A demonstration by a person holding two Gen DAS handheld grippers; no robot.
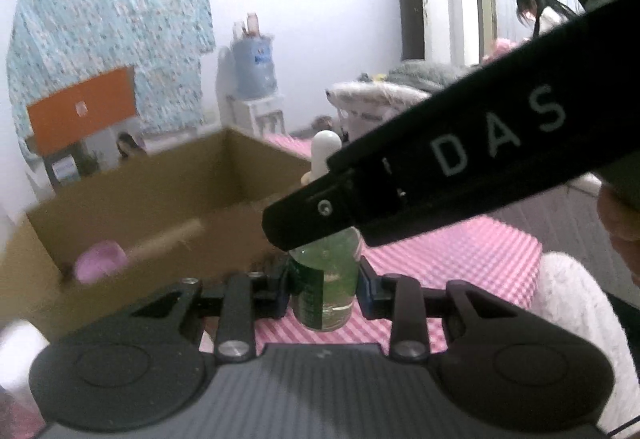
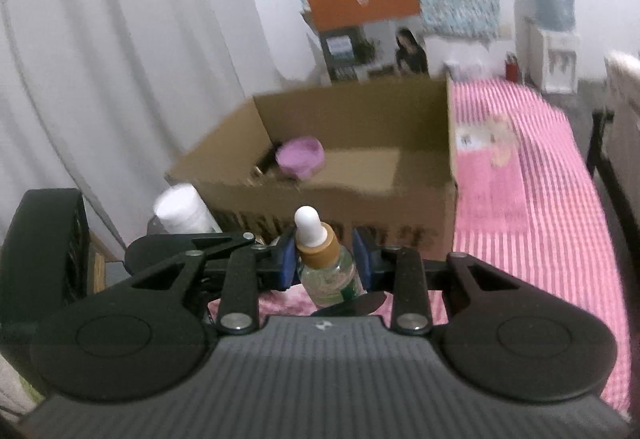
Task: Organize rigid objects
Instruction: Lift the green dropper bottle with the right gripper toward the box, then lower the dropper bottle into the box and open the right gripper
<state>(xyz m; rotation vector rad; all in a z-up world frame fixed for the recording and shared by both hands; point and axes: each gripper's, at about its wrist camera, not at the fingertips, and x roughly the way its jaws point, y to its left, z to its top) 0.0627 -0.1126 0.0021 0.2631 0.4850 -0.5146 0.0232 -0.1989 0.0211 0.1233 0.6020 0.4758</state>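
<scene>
Because it is a small clear glass dropper bottle with green liquid, I judge it light, rigid, slippery and breakable; grip belongs on the straight body, not the white rubber bulb. Left gripper clamps the body between both pads. Right gripper brackets the shoulder; whether its pads touch it, I cannot tell. Ahead of the jaws: 1 cardboard box, holding 1 pink bowl. Bottles held: 1.

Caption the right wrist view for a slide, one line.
Right hand-held gripper shut on a dropper bottle, open cardboard box ahead holding a pink bowl, on a pink striped cloth.
</scene>
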